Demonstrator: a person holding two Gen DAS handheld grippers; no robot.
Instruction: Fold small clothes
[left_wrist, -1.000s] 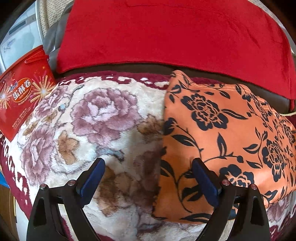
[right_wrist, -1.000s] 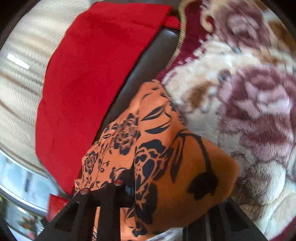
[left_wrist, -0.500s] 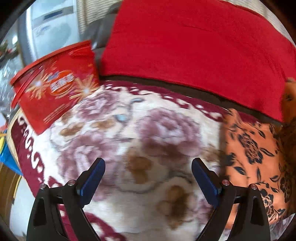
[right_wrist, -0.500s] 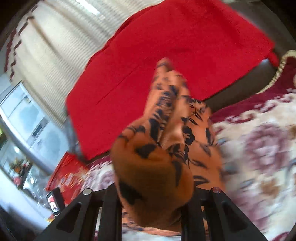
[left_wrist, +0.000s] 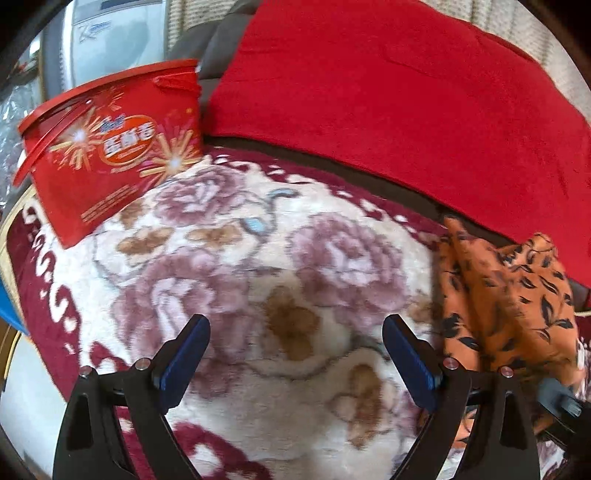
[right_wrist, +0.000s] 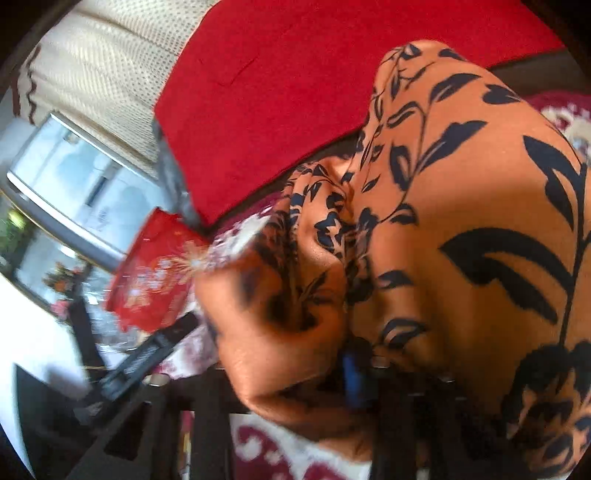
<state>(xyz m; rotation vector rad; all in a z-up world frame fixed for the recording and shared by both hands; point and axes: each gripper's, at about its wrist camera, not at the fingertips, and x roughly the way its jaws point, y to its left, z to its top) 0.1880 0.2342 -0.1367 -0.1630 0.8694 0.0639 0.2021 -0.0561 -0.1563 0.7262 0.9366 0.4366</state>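
orange garment (right_wrist: 461, 229): black floral print, bunched | left tool (left_wrist: 295, 354): spread, empty | right tool (right_wrist: 354, 380): opening, cloth between

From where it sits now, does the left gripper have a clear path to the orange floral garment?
Probably yes. The left gripper is open and empty over the floral blanket; the orange floral garment lies just beside its right finger, with only bare blanket between them.

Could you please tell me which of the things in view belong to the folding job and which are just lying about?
Belonging to the job:
orange floral garment
right gripper, opening, garment between
left gripper, empty

Just lying about:
red bucket
red cloth
floral blanket
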